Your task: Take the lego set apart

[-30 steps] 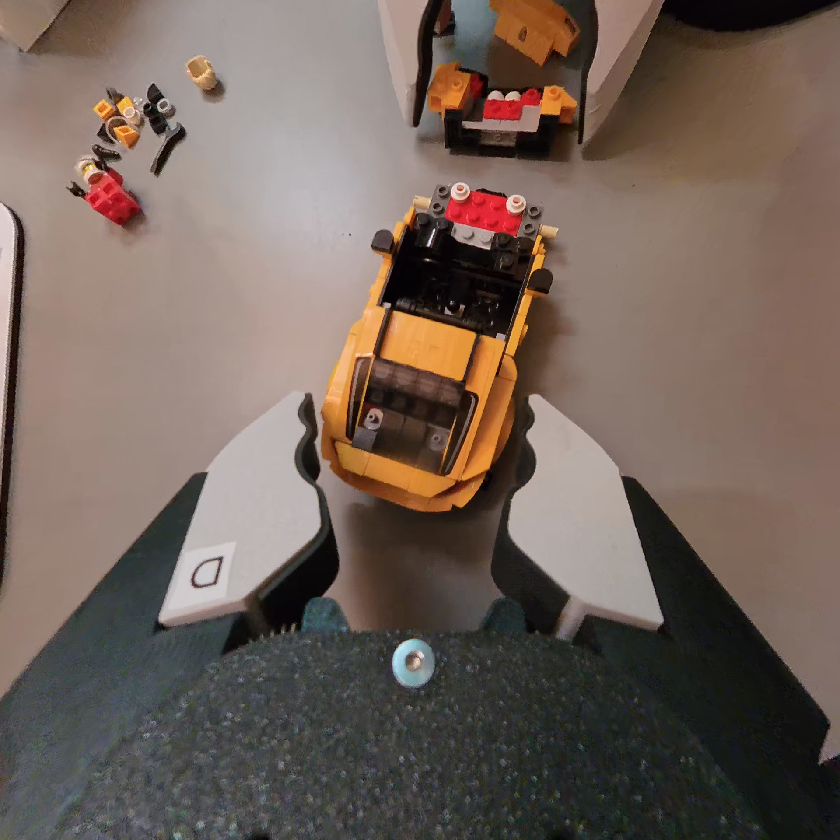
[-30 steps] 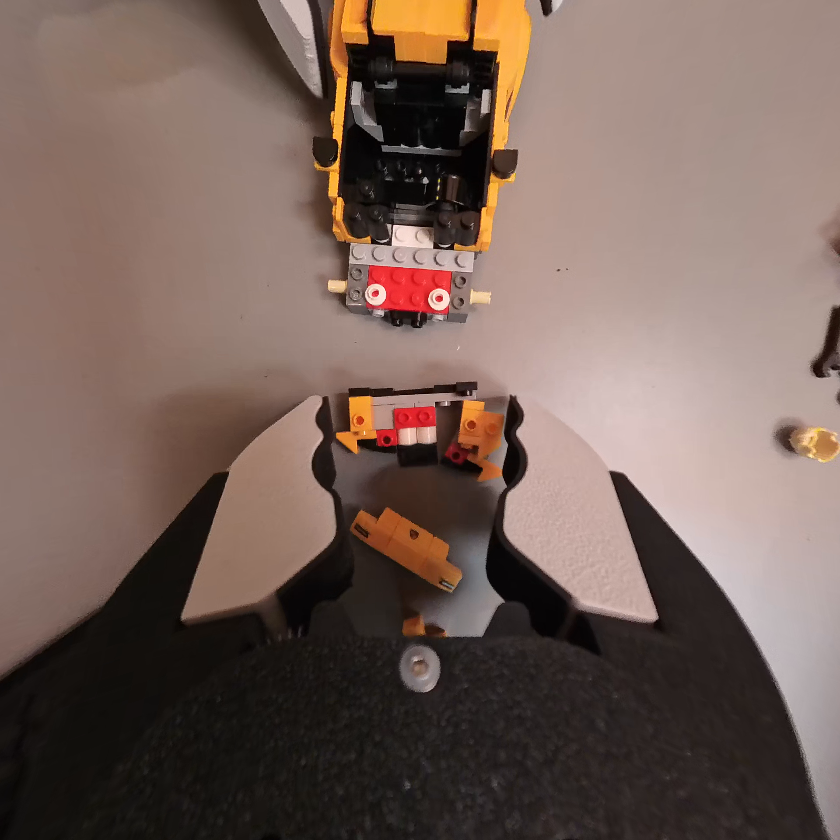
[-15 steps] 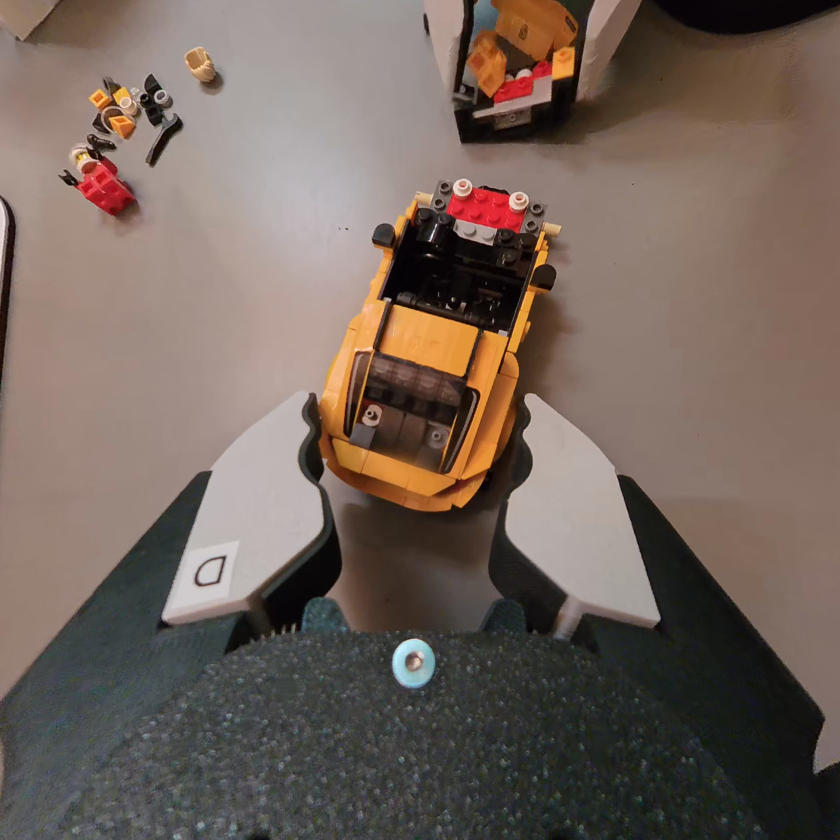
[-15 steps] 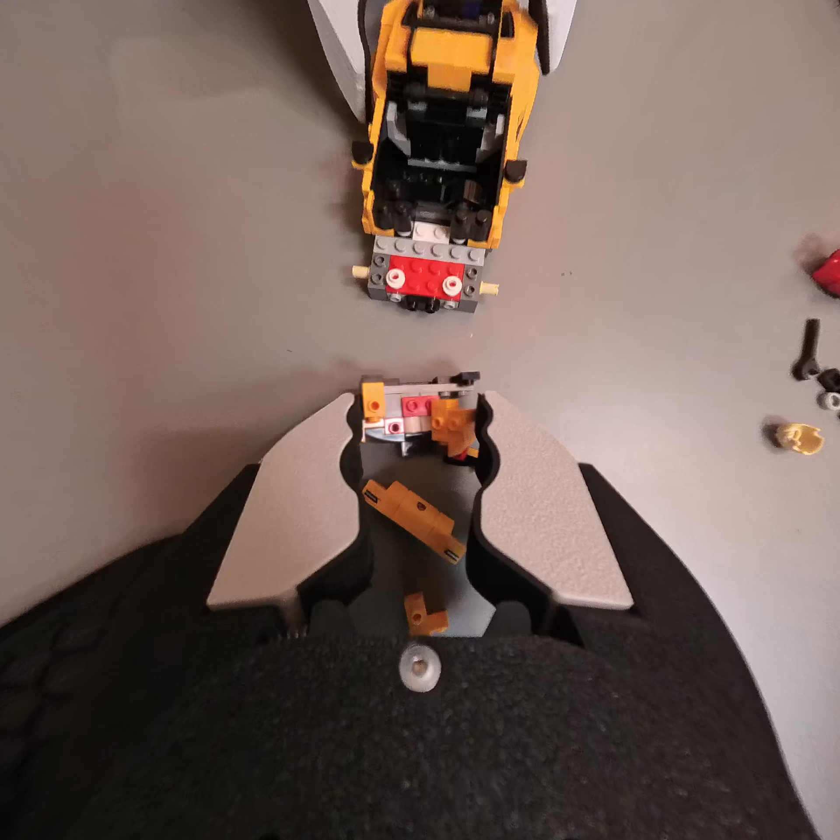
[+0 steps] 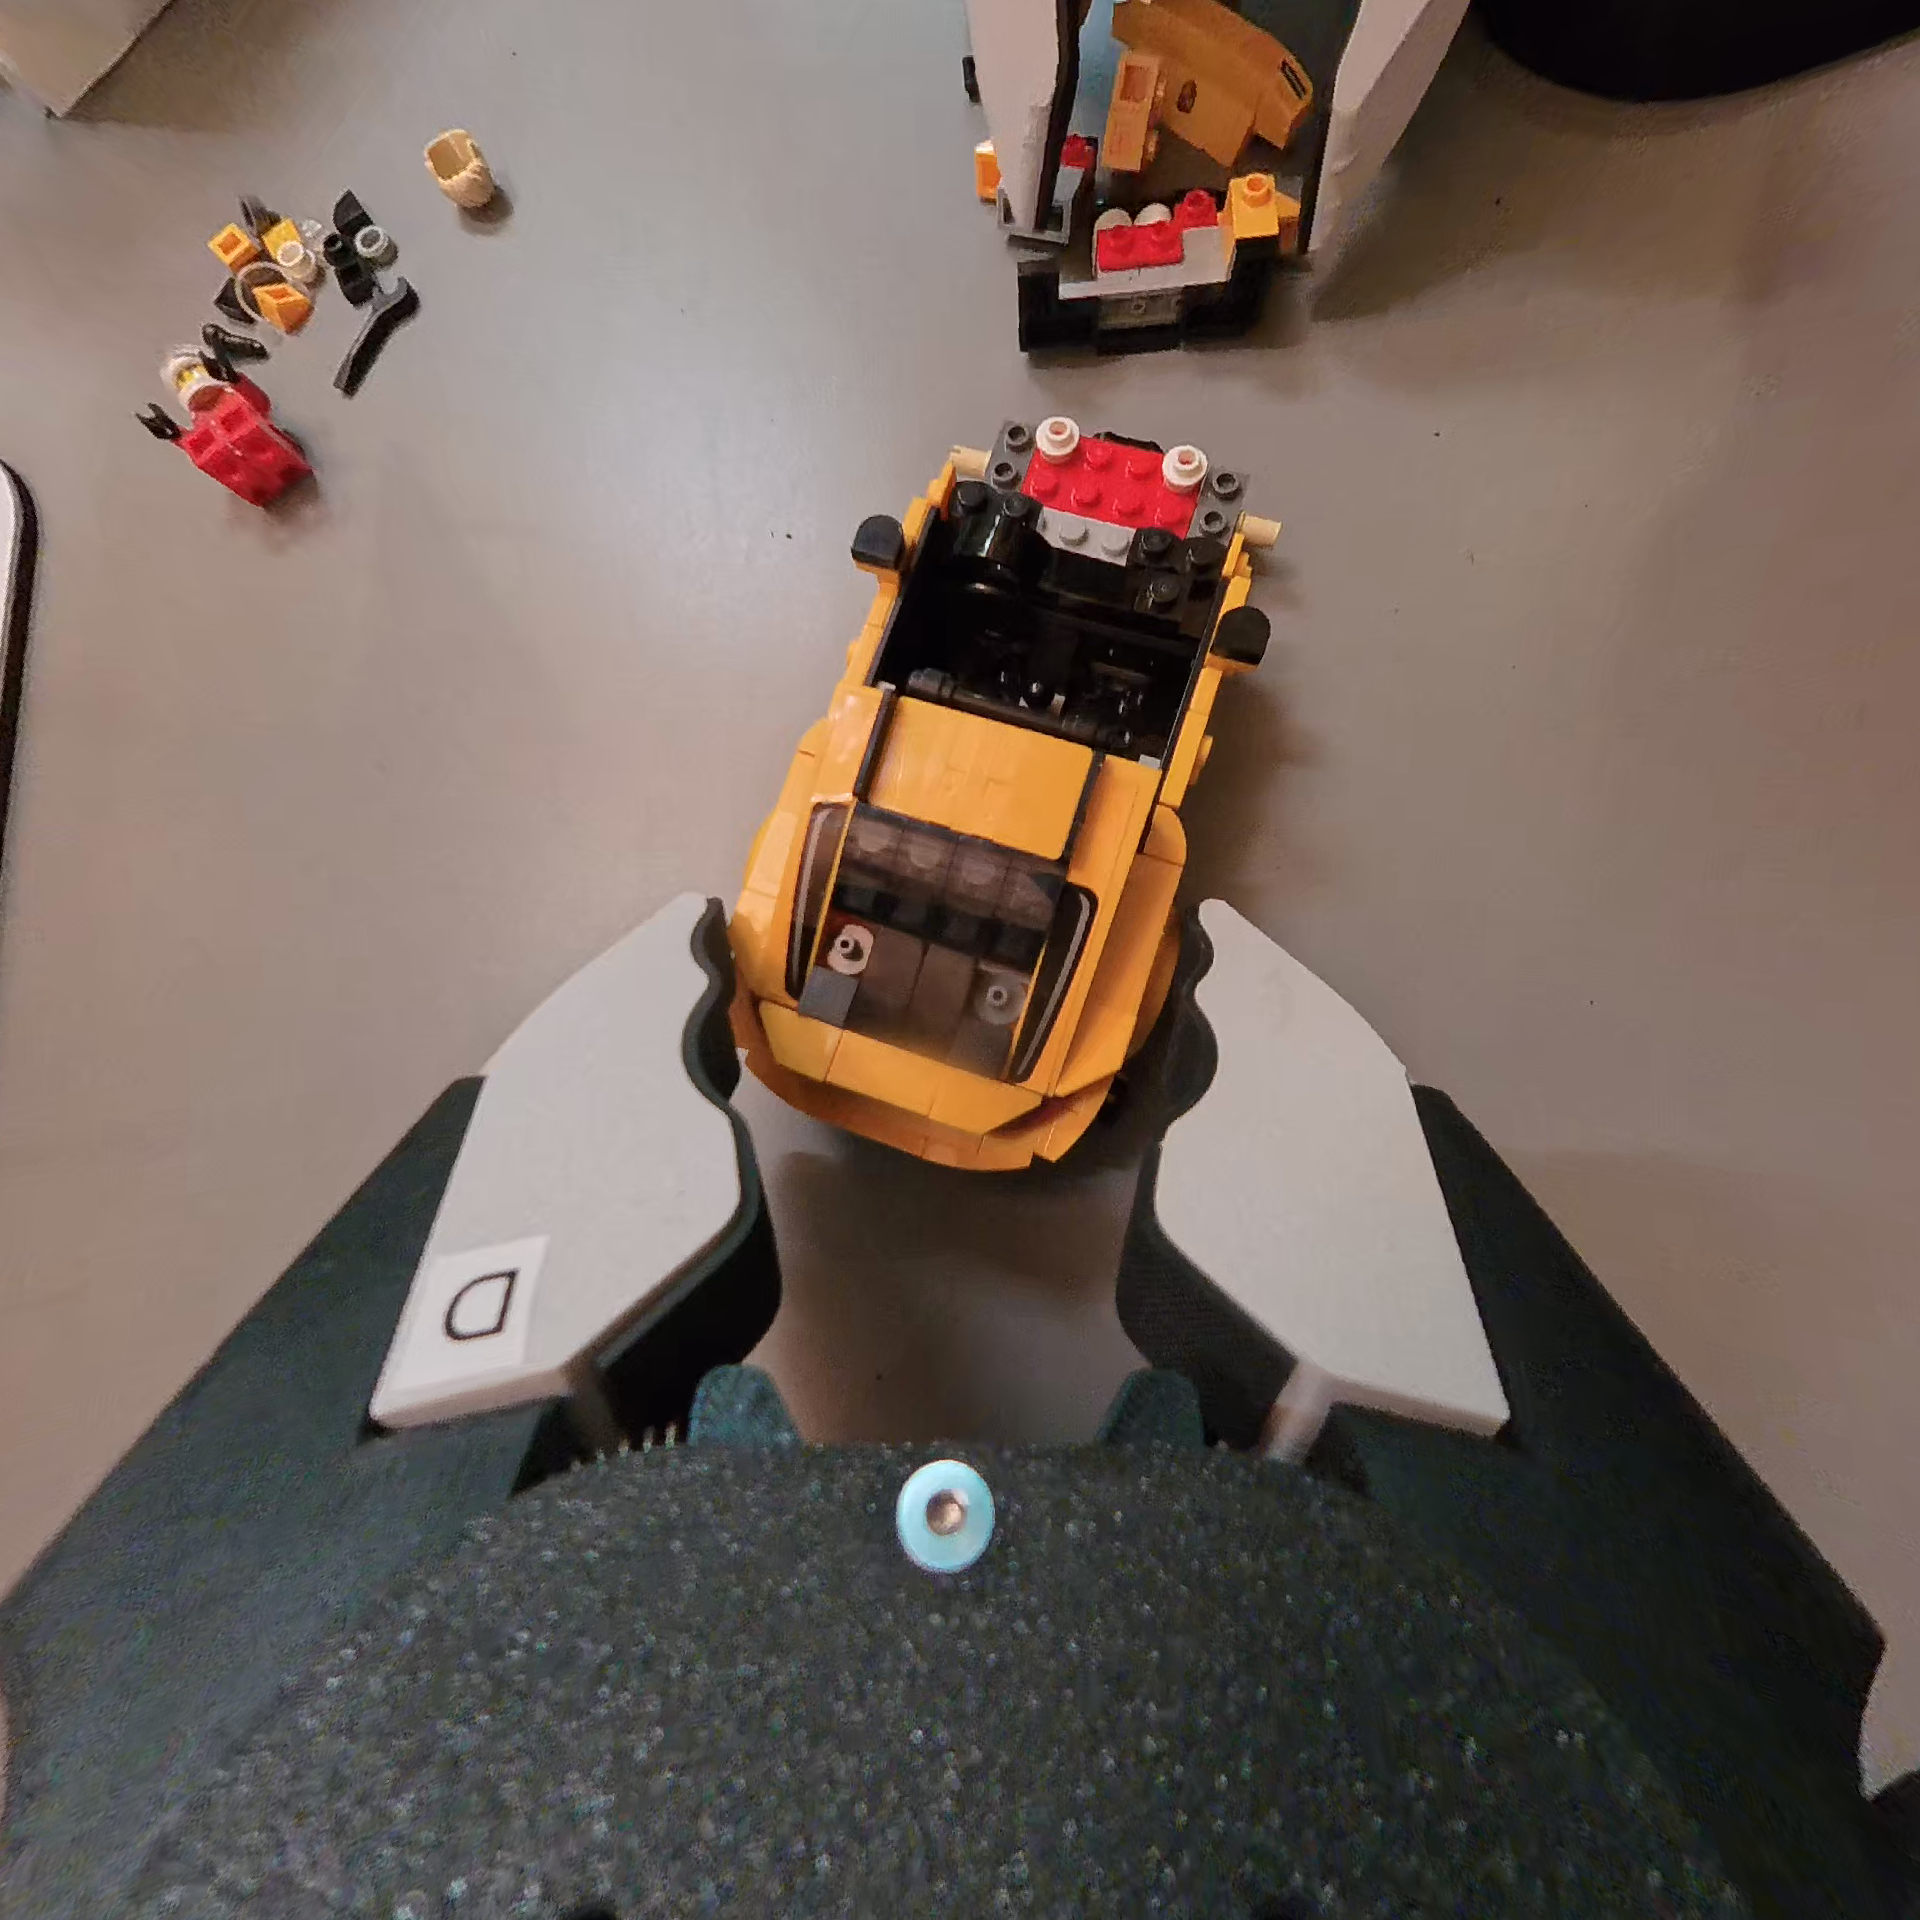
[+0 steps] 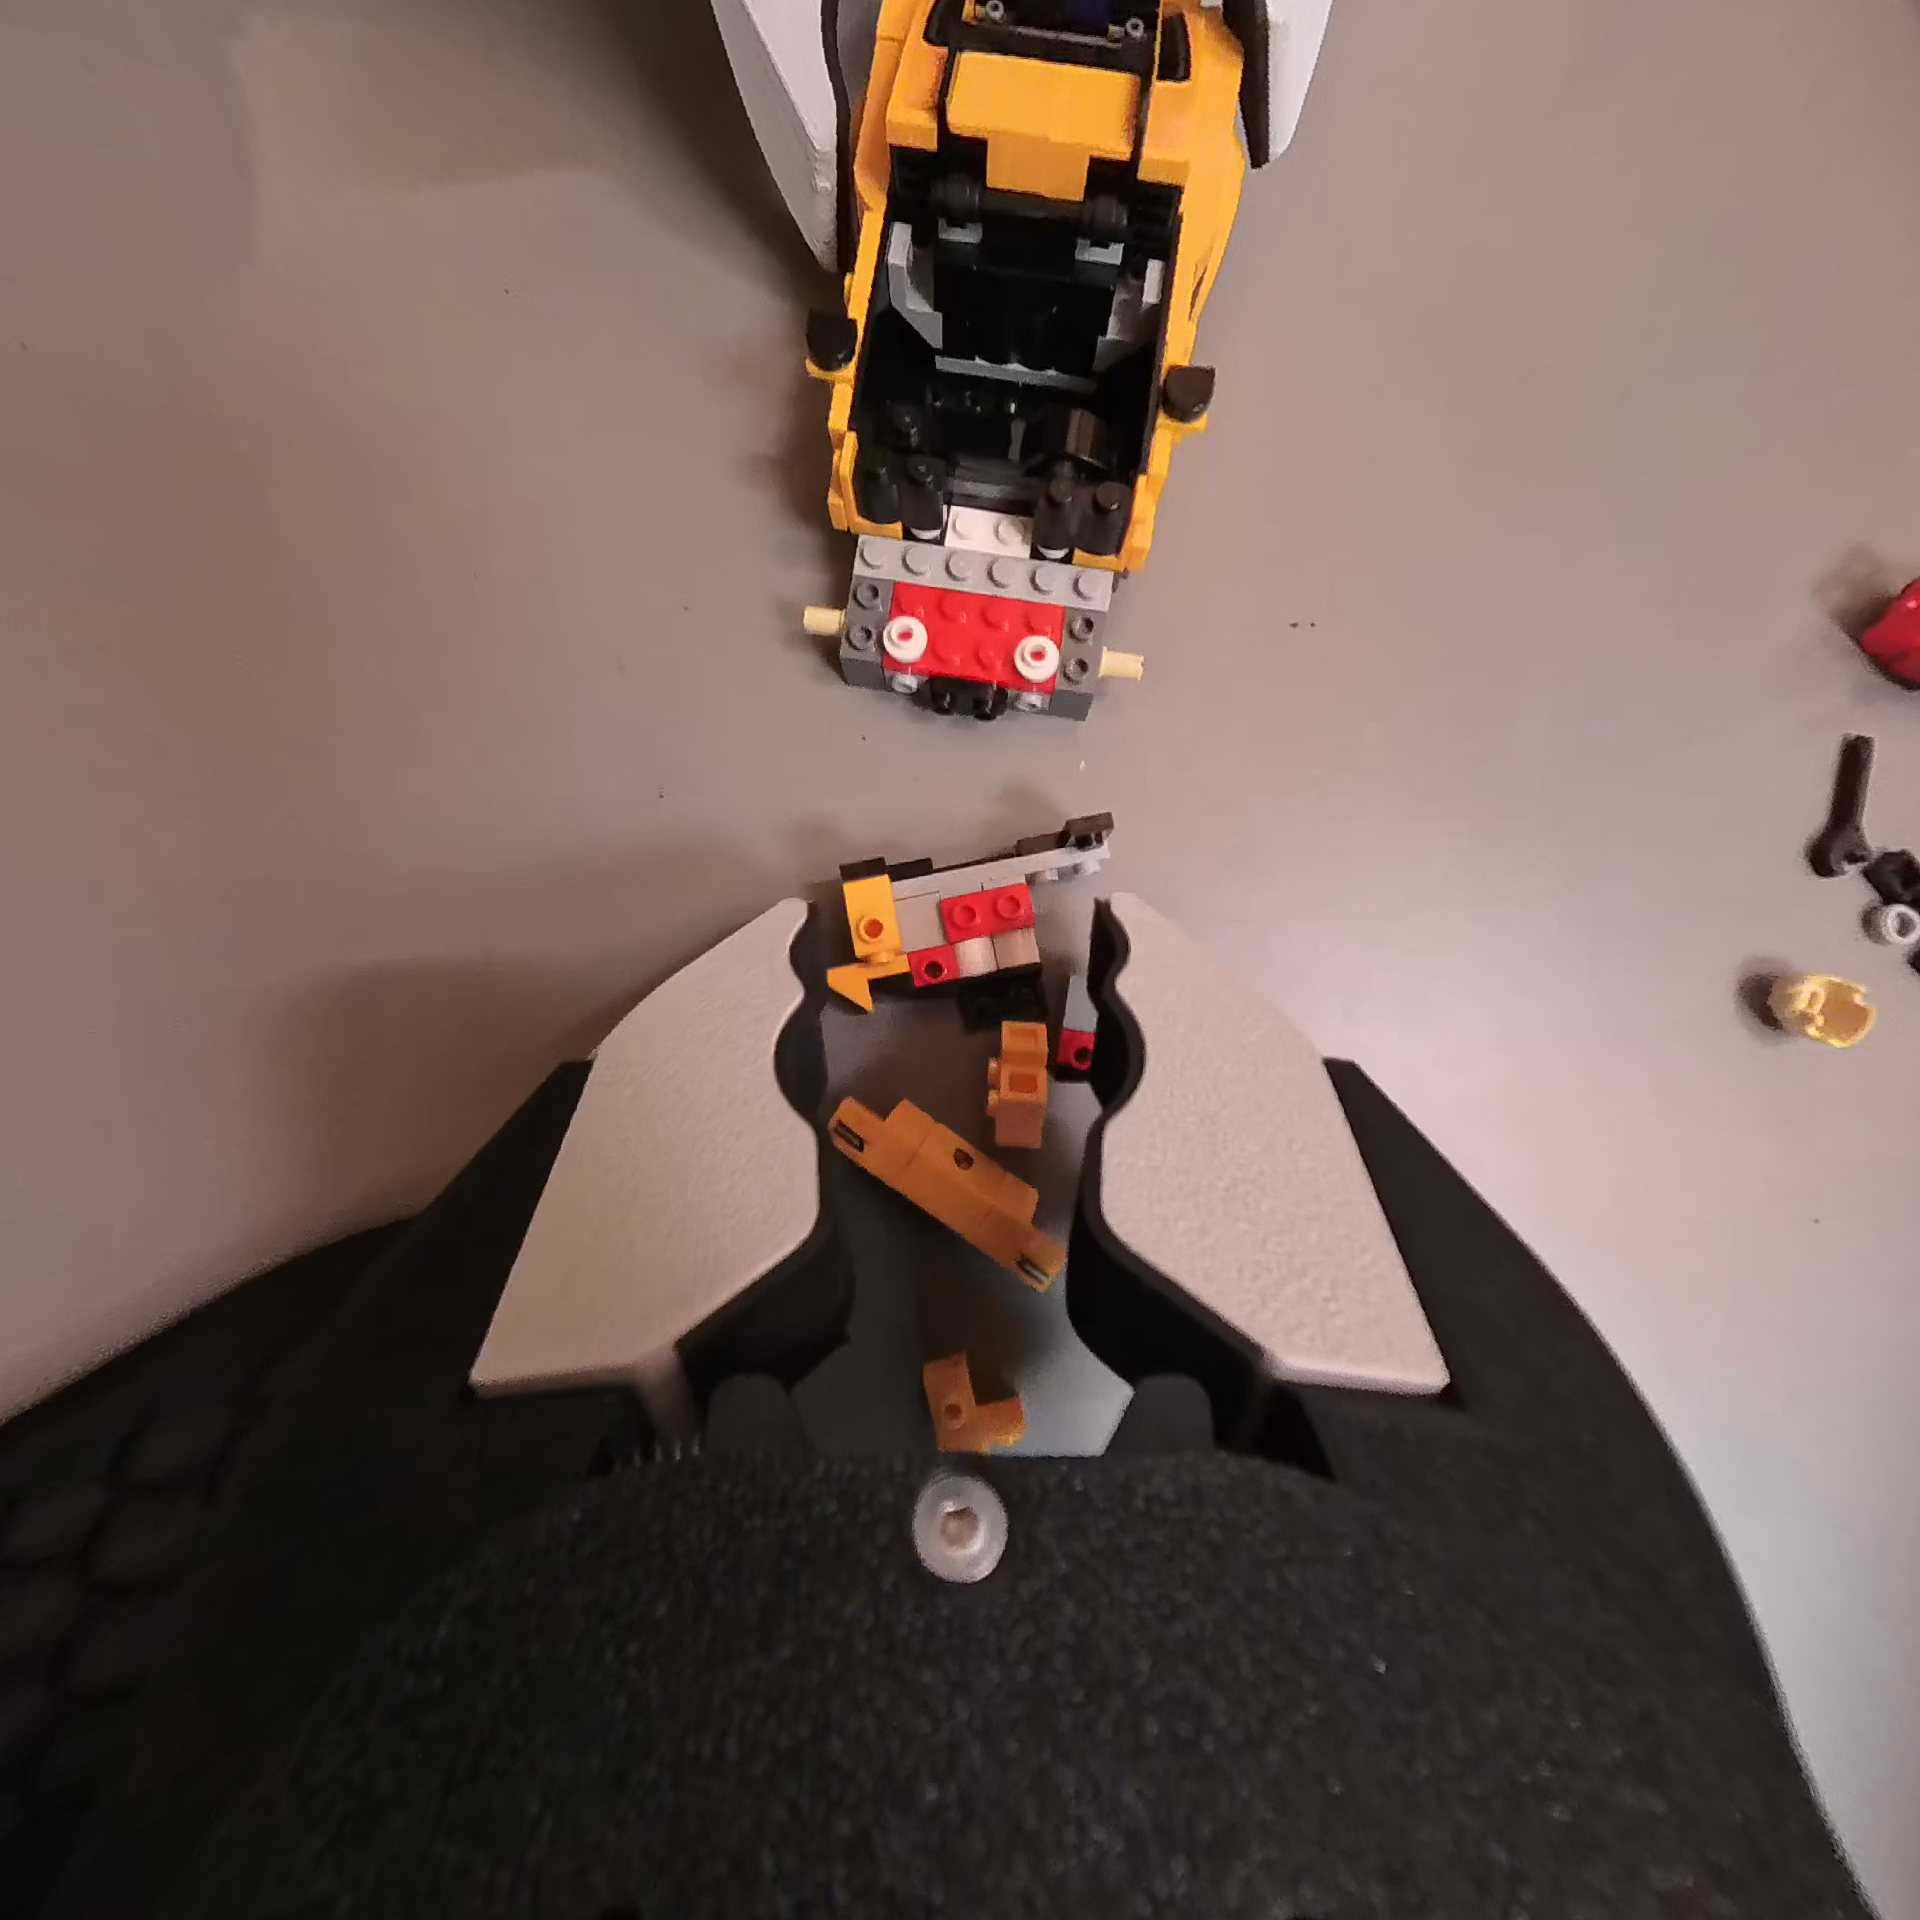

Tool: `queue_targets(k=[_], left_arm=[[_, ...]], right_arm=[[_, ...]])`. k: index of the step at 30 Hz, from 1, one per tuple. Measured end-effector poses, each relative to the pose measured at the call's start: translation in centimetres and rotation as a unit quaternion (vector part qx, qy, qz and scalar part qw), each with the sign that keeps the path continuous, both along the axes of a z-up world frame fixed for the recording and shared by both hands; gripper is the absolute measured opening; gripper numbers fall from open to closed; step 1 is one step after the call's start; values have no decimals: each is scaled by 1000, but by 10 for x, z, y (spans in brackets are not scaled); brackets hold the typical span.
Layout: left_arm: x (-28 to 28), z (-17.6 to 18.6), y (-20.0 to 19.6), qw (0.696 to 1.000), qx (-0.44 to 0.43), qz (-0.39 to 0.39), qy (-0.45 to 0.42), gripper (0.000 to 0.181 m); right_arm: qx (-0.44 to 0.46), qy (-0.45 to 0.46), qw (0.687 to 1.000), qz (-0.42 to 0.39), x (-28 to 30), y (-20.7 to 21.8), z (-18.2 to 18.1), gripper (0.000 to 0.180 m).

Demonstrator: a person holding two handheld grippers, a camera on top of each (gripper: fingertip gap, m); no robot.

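A plain grey table (image 5: 520, 727) carries a yellow lego car (image 5: 997, 831) near its middle. The left gripper (image 5: 951, 997) closes on the car's nose, fingers against both sides. Beyond the stripped rear, the right gripper (image 6: 956, 966) stands partly open around a loose rear section (image 6: 956, 914) and orange pieces (image 6: 945, 1184). Small parts (image 5: 281, 301) lie toward the far left edge.

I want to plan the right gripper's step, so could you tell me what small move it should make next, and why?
Probably ease the right gripper forward to the car's exposed rear block and close there. The left gripper already clamps the yellow car at its nose, steadying it. The right fingers stand apart over loose pieces on the table, holding nothing.
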State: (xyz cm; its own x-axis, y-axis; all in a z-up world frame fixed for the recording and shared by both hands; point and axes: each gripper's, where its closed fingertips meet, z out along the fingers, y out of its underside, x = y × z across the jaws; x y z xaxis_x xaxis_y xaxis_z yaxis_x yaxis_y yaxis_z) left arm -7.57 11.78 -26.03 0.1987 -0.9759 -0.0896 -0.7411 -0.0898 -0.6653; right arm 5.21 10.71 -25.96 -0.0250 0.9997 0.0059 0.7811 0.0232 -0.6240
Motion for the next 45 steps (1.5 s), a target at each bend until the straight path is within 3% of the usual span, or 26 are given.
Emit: queue_targets(k=[12, 16, 19, 22, 27, 33, 39, 45], left_arm=[[13, 4, 9, 999, 37, 17, -22, 82], [15, 22, 6, 996, 27, 12, -79, 84], [15, 50, 15, 987, 37, 38, -153, 76], [8, 82, 28, 970, 67, 81, -221, 56], [-27, 139, 45, 924, 182, 189, -277, 4], [-69, 193, 32, 838, 254, 312, -368, 0], [-87, 204, 2, 789, 281, 375, -397, 0], [-101, 175, 3, 783, 292, 418, -356, 0]], right_arm=[[7, 5, 998, -56, 1, 6, -2, 35], [12, 62, 995, -83, -2, 6, 16, 41], [50, 159, 978, -122, -6, 20, 51, 46], [95, 260, 942, -188, 5, 44, 95, 46], [155, 378, 865, -292, 52, 70, 149, 43], [181, 469, 777, -379, 103, 82, 177, 43], [200, 468, 773, -378, 99, 76, 175, 29], [211, 442, 795, -359, 76, 70, 160, 7]])
